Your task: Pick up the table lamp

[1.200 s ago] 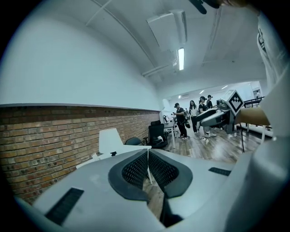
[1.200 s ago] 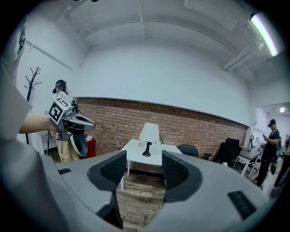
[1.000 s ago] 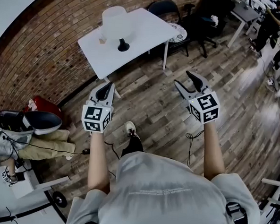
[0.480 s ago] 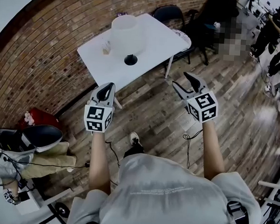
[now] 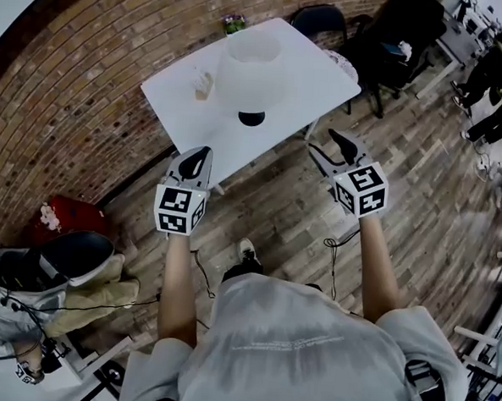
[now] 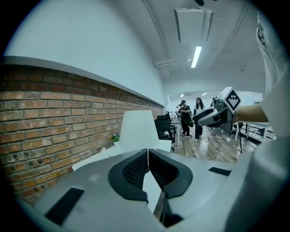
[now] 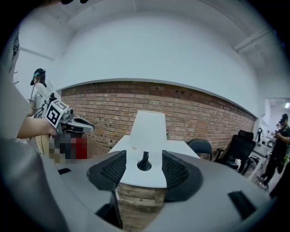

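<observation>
The table lamp, with a white shade (image 5: 252, 68) and a black base (image 5: 251, 117), stands upright on a white table (image 5: 318, 72). My left gripper (image 5: 194, 156) hovers at the table's near edge, shut with nothing in it. My right gripper (image 5: 332, 148) is open and empty, just off the table's near right corner. The shade (image 6: 138, 131) rises just beyond the closed left gripper (image 6: 148, 152) in the left gripper view. In the right gripper view the lamp's base (image 7: 144, 165) and shade (image 7: 148, 131) sit centred between the spread fingers, still some way ahead.
A small pale object (image 5: 203, 84) and a little plant (image 5: 235, 21) share the table. A brick wall (image 5: 70, 100) runs behind and to the left. Black chairs (image 5: 321, 17) stand beyond the table, people (image 5: 497, 66) at the far right. A red bag (image 5: 59, 218) and a cable (image 5: 337, 251) lie on the wooden floor.
The table and lamp have come closer as the person walks toward them. Both grippers now reach the table's near edge, their jaws unchanged.
</observation>
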A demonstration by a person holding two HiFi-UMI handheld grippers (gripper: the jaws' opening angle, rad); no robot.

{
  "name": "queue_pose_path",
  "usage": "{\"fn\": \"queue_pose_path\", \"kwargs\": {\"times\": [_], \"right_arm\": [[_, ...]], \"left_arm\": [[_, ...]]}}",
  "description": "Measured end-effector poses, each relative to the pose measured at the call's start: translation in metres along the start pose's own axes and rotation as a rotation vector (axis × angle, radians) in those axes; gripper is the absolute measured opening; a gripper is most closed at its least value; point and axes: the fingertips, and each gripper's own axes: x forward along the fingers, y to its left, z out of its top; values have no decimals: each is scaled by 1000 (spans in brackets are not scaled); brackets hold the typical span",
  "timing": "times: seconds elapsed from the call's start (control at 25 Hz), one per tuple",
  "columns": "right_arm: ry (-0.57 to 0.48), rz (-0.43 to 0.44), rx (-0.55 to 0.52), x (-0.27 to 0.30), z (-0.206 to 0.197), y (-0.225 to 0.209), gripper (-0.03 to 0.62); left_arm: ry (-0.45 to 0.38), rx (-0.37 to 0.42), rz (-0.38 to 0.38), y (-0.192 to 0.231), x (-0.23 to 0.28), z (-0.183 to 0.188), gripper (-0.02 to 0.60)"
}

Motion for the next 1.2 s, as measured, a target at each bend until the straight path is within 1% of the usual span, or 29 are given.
{"fn": "queue_pose_path", "kwargs": {"times": [0.2, 0.4, 0.52, 0.64, 0.88, 1.08, 1.2], "right_arm": [[24, 20, 7, 44, -4, 4, 247], [31, 61, 4, 88, -11, -1, 247], [9, 82, 4, 111, -19, -7, 224], [2, 123, -7, 134, -27, -14, 233], [23, 235, -17, 174, -49, -20, 238], [29, 301, -19, 201, -70, -19, 239], [7, 333, -25, 216, -75, -13, 245]], "left_arm": [[21, -24, -19, 21, 14, -9, 14], [43, -64, 10, 36, 32, -22, 14], [64, -84, 45, 40, 37, -33, 14], [83, -105, 90, 48, 47, -38, 14], [117, -167, 170, 50, 69, -53, 14], [155, -178, 213, 47, 76, -63, 14], [175, -194, 243, 48, 72, -72, 14]]}}
